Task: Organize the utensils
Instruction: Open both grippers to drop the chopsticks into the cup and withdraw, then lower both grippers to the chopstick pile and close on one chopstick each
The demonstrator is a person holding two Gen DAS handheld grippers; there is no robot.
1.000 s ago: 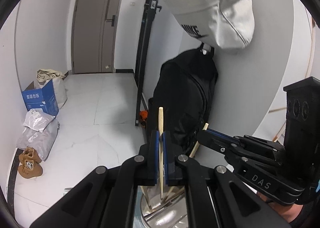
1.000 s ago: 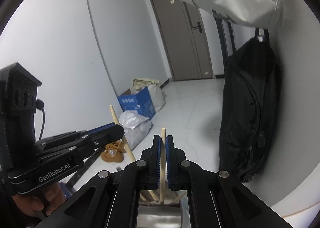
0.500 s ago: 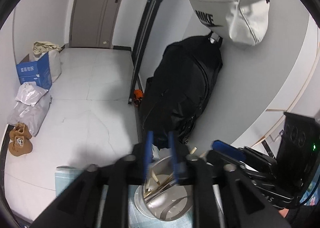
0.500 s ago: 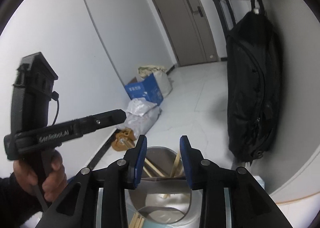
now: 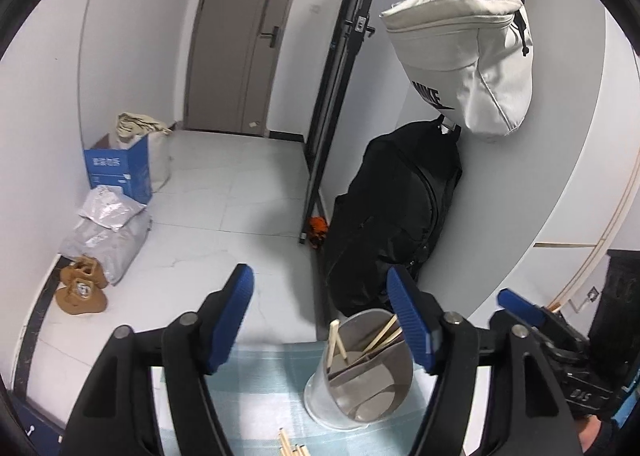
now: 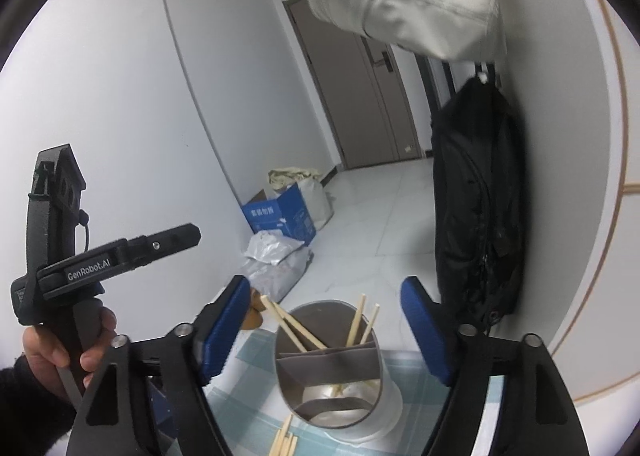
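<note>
A steel utensil holder (image 6: pixel 332 364) with inner dividers stands on a pale blue checked cloth (image 6: pixel 248 408); it also shows in the left wrist view (image 5: pixel 360 372). Several wooden chopsticks (image 6: pixel 296 326) stand in it, also seen in the left wrist view (image 5: pixel 374 340). More chopsticks (image 6: pixel 284 438) lie on the cloth in front, and show in the left wrist view (image 5: pixel 290 446). My left gripper (image 5: pixel 320 288) is open and empty, above and behind the holder. My right gripper (image 6: pixel 326 298) is open and empty above the holder. The left gripper shows at the left of the right wrist view (image 6: pixel 120 252).
A black backpack (image 5: pixel 392 216) leans on the wall beyond the table, a white Nike bag (image 5: pixel 468 64) hangs above it. A blue box (image 5: pixel 116 170), grey parcels (image 5: pixel 104 232) and brown shoes (image 5: pixel 80 288) sit on the floor at left.
Both grippers were shut on a chopstick each over the holder. They have opened wide, the chopsticks now stand in the holder, and both grippers have drawn back and up.
</note>
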